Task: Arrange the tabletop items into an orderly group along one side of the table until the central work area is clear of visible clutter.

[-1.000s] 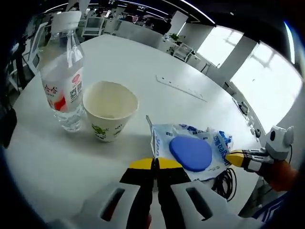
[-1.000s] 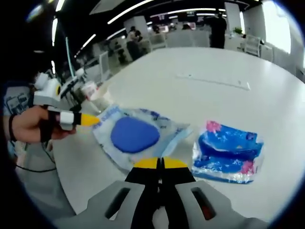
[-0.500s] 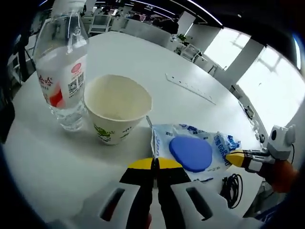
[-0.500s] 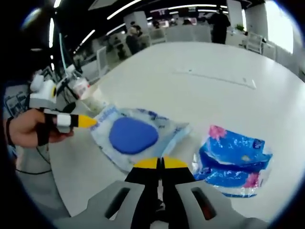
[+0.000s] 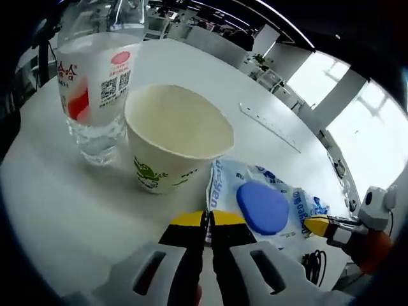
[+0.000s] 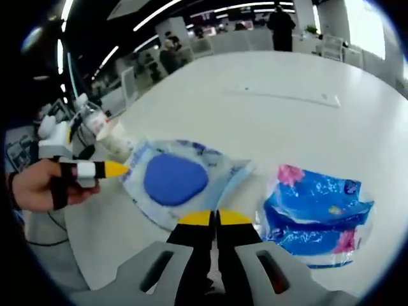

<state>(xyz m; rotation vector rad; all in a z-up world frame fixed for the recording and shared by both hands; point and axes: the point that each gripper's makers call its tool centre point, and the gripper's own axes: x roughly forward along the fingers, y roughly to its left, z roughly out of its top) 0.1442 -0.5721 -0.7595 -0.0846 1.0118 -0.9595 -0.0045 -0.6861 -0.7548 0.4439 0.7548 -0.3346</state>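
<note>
A clear packet with a blue oval pad point(image 5: 264, 207) lies just right of a paper cup point(image 5: 175, 143), beside a water bottle point(image 5: 95, 83). My left gripper point(image 5: 207, 220) is shut on the packet's near edge. The right gripper point(image 5: 317, 224) comes in from the right, its yellow tip at the packet's far edge. In the right gripper view the same packet point(image 6: 175, 182) sits ahead of my right gripper point(image 6: 215, 218), which is shut on its near edge, and the left gripper point(image 6: 115, 169), held by a hand, pinches its left edge. A blue and pink tissue pack point(image 6: 319, 213) lies to the right.
A long pale strip point(image 5: 271, 118) lies farther across the white round table point(image 6: 268, 134). Black cables point(image 5: 312, 264) hang past the table edge near the right gripper. The bottle point(image 6: 95, 121) and cup point(image 6: 118, 143) stand close behind the left gripper. Office desks and people are far behind.
The left gripper has moved with the packet toward the cup and bottle, which now loom larger. In the right gripper view the packet and tissue pack hold nearly the same places.
</note>
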